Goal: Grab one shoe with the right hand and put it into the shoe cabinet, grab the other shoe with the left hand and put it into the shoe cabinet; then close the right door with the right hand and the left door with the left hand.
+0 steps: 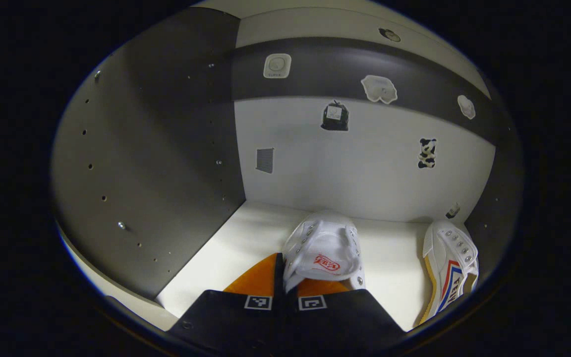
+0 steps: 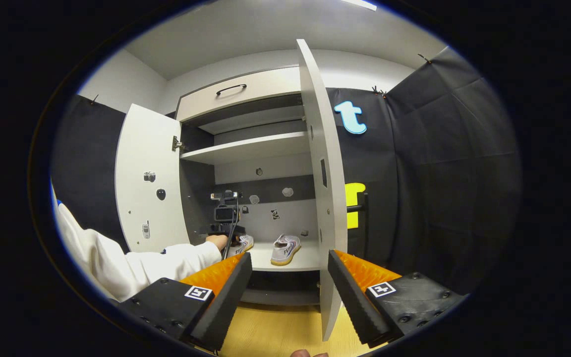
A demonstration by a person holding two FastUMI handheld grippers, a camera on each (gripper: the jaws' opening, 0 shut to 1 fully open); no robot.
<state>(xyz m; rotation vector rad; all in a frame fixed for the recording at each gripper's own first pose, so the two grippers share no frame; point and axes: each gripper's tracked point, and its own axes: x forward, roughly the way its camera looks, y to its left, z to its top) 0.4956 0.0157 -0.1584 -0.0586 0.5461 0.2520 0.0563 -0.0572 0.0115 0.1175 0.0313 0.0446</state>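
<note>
In the left gripper view, my left gripper (image 1: 285, 271) is inside the shoe cabinet, shut on the rim of a white shoe (image 1: 324, 248) with a red logo. The shoe is low over the white shelf (image 1: 236, 243). The second white shoe (image 1: 451, 267), with red and blue stripes, lies on the same shelf to the right. In the right gripper view, my right gripper (image 2: 290, 270) hangs open and holds nothing, well back from the cabinet. From there both shoes (image 2: 285, 248) (image 2: 244, 244) show on the shelf, and a hand (image 2: 216, 241) holds the left gripper (image 2: 225, 215).
Both cabinet doors stand open: the left door (image 2: 149, 183) swung wide, the right door (image 2: 322, 173) edge-on just ahead of my right gripper. A white sleeve (image 2: 132, 267) reaches in from the left. Small stickers dot the back wall (image 1: 365, 163). Wooden floor (image 2: 275, 327) lies below.
</note>
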